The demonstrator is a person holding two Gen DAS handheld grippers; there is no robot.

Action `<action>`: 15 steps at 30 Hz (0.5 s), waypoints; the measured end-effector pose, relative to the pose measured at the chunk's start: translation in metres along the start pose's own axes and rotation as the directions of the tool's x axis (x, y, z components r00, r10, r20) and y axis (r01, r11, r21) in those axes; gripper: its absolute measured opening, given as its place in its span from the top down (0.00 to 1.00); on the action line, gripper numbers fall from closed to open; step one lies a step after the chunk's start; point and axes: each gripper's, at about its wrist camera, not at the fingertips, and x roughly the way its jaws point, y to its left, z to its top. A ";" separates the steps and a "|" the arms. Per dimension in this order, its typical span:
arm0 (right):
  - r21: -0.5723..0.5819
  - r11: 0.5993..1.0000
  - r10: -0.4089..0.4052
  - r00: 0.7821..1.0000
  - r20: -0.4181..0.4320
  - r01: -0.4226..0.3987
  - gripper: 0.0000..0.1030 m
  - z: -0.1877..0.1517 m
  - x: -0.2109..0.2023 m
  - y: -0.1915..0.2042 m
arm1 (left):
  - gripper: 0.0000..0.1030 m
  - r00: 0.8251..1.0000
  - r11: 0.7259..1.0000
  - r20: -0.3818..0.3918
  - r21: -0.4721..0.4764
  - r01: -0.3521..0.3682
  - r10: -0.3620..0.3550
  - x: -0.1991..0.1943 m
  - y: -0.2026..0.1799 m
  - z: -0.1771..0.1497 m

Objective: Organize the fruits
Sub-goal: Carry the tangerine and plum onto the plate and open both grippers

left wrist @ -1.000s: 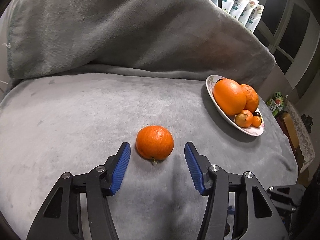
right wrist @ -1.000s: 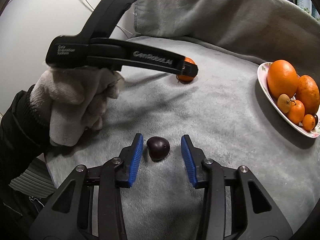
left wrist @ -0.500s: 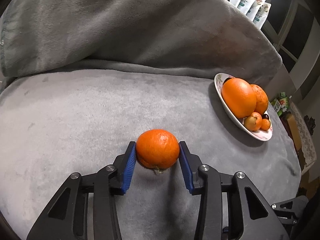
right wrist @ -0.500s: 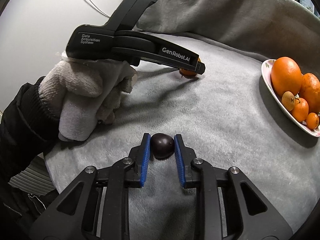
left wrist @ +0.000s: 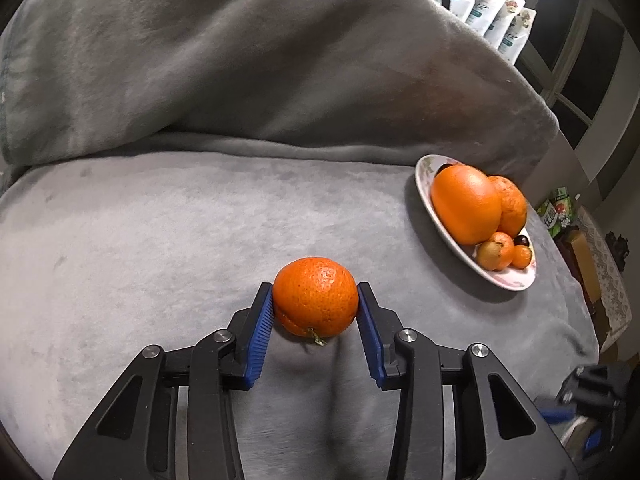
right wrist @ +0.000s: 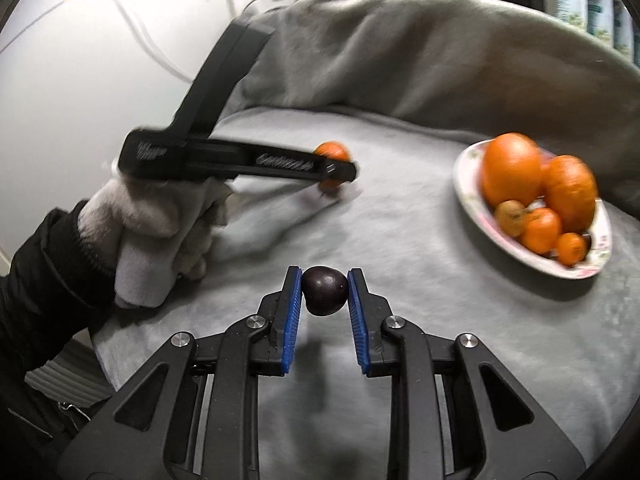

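My left gripper point(left wrist: 316, 300) is shut on an orange tangerine point(left wrist: 315, 297), its blue pads pressed on both sides, held just above the grey blanket. It also shows in the right wrist view point(right wrist: 332, 152), held by the left gripper point(right wrist: 336, 170). My right gripper point(right wrist: 324, 292) is shut on a dark purple plum point(right wrist: 324, 295), lifted off the blanket. A white floral plate point(left wrist: 508, 280) at the right holds two large oranges point(left wrist: 466, 204) and several small fruits; it shows in the right wrist view too point(right wrist: 468, 196).
A grey blanket point(left wrist: 160, 232) covers the flat surface and rises as a high fold at the back point(left wrist: 240, 60). White packets point(left wrist: 492, 12) stand behind it. A gloved hand point(right wrist: 160, 232) holds the left gripper. The surface's edge drops off at the right point(left wrist: 592, 320).
Both grippers closed on their fruits, the left on the tangerine and the right on the plum. Both fruits have since been lifted slightly, and the view has shifted toward the plate.
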 end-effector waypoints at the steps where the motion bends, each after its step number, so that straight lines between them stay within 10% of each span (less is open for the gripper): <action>1: 0.006 1.000 -0.012 1.000 0.011 0.012 0.77 0.004 -0.003 -0.006 | 0.62 1.000 1.000 0.003 0.005 0.005 -0.005 0.000 -0.003 0.001; 15: 0.102 0.988 -0.130 0.987 0.097 0.120 0.77 0.008 -0.039 -0.056 | 0.62 0.996 0.992 0.039 0.105 0.074 -0.079 -0.003 -0.056 0.038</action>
